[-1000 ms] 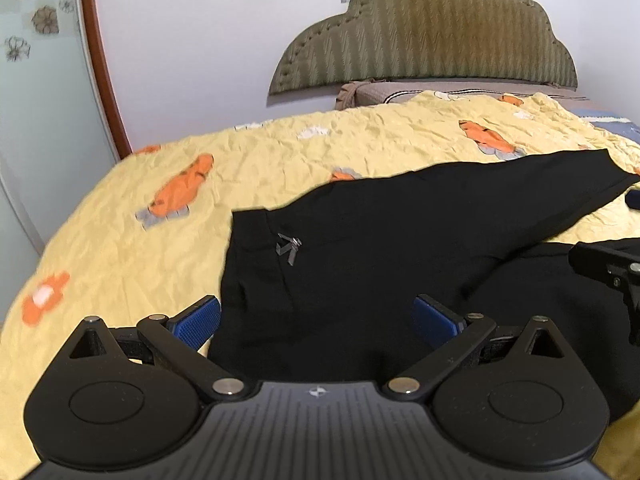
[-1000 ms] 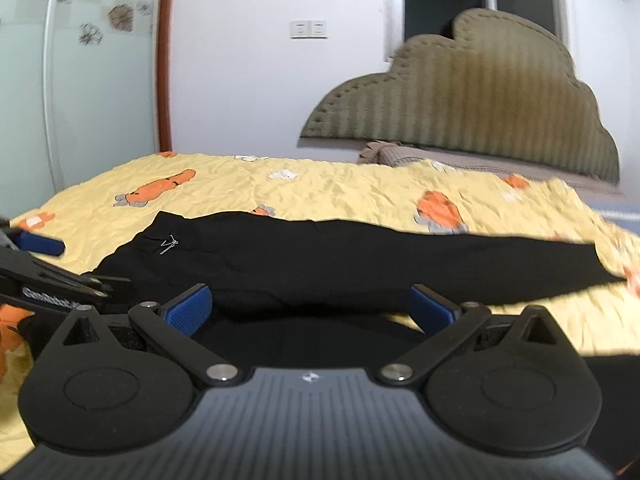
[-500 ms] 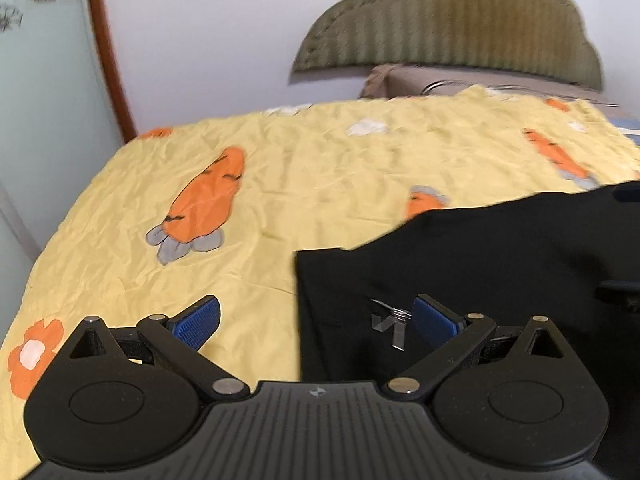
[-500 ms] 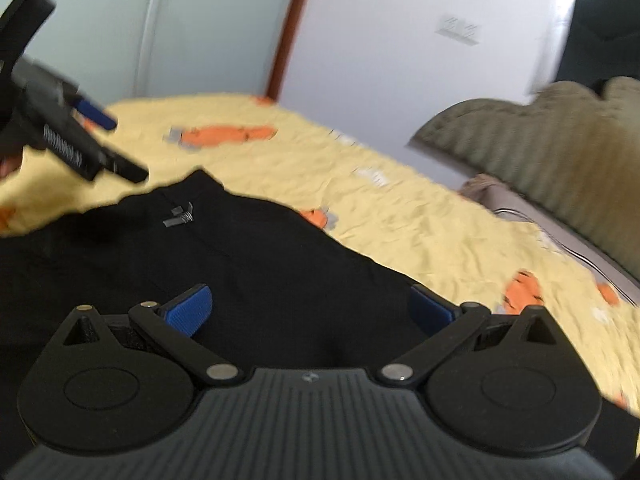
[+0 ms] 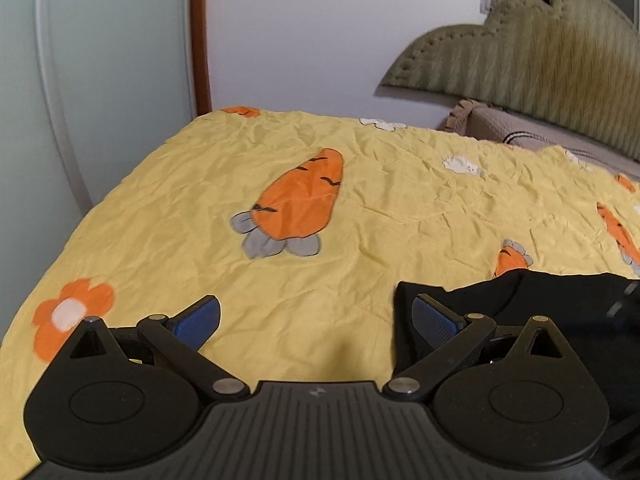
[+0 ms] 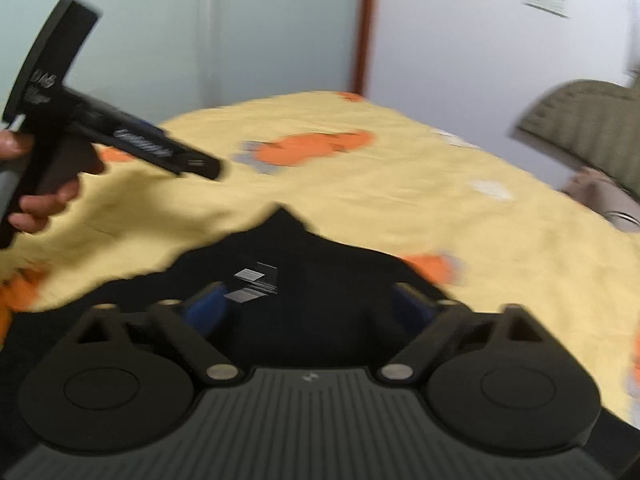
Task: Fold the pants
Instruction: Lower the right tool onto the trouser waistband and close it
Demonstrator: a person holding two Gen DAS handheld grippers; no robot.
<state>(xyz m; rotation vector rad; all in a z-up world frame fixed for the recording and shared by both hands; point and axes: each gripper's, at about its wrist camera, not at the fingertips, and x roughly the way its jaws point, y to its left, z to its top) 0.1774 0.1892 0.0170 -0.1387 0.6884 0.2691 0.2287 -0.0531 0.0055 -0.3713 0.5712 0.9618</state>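
Note:
Black pants (image 5: 560,320) lie on the yellow carrot-print bedsheet (image 5: 360,184). In the left wrist view only their waistband corner shows at the lower right. My left gripper (image 5: 316,318) is open and empty, its right finger (image 5: 434,322) at the corner's edge. In the right wrist view the pants (image 6: 312,264) fill the lower middle, with a grey label (image 6: 250,284). My right gripper (image 6: 310,306) is open and empty, low over the waist area. The left gripper also shows in that view (image 6: 120,140), held above the sheet at the left.
A padded olive headboard (image 5: 540,52) and a beige pillow (image 5: 520,132) are at the far right. A pale sliding door with a brown frame (image 5: 198,36) stands beyond the bed's left edge. The bedsheet is wrinkled and printed with carrots and flowers.
Both grippers have swung left towards the waistband end of the pants. The left gripper has moved off the fabric to its corner. The right view now centres on the label. Both stay open.

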